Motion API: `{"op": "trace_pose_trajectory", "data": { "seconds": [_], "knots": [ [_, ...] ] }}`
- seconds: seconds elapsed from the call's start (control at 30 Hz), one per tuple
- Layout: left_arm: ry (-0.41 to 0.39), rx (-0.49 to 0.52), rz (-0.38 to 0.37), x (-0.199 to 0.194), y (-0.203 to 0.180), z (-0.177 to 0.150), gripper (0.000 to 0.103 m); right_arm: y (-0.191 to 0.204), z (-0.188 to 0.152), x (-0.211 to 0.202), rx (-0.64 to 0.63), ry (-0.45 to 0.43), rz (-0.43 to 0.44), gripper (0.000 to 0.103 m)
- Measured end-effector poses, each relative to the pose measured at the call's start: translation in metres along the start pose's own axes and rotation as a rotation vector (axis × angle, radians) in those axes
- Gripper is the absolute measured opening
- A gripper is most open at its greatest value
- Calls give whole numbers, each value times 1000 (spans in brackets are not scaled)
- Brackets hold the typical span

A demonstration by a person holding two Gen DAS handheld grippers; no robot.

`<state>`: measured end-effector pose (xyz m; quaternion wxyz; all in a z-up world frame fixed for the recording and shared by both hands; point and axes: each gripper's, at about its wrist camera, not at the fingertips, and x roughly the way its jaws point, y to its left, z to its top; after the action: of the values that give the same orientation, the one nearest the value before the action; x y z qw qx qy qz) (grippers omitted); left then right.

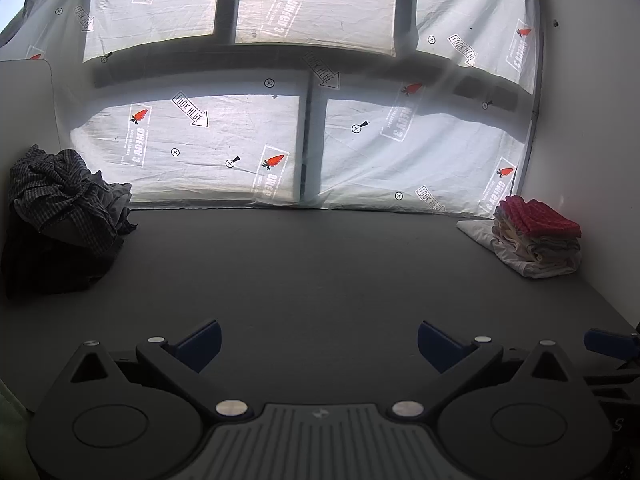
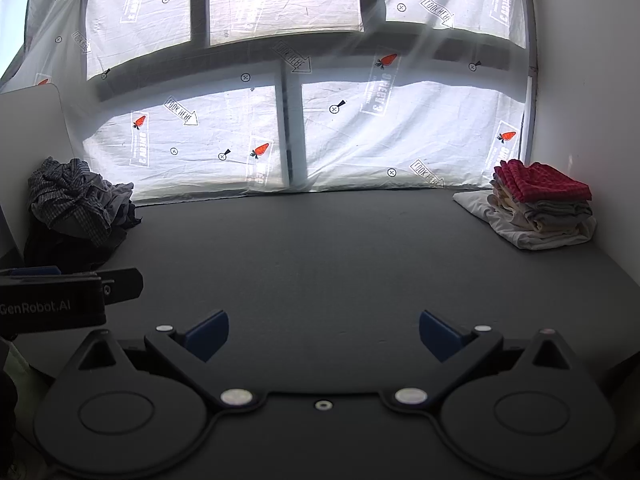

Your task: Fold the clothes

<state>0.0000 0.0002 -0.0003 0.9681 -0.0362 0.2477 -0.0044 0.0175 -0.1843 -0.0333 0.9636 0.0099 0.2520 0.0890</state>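
Note:
A heap of crumpled dark clothes with a checked shirt on top [image 1: 68, 208] lies at the far left of the dark table [image 1: 312, 272]; it also shows in the right wrist view [image 2: 80, 208]. A folded stack topped by a red checked cloth [image 1: 538, 236] stands at the far right, also in the right wrist view [image 2: 544, 204]. My left gripper [image 1: 319, 344] is open and empty above the near table. My right gripper [image 2: 323, 336] is open and empty beside it. The left gripper's body [image 2: 60, 300] shows at the right view's left edge.
A white sheet printed with carrots and arrows [image 1: 224, 140] hangs over the window behind the table. A white wall [image 1: 588, 120] bounds the right side and a white panel [image 1: 24, 112] the left. The right gripper's blue fingertip [image 1: 608, 344] shows at the left view's right edge.

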Motion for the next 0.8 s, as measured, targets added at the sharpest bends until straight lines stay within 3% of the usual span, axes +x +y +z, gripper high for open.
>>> {"op": "trace_pose_trajectory", "data": {
  "seconds": [0.8],
  "knots": [
    [-1,0,15,0,-2,1,103,3,1,2,-5,0,5,103]
  ]
}}
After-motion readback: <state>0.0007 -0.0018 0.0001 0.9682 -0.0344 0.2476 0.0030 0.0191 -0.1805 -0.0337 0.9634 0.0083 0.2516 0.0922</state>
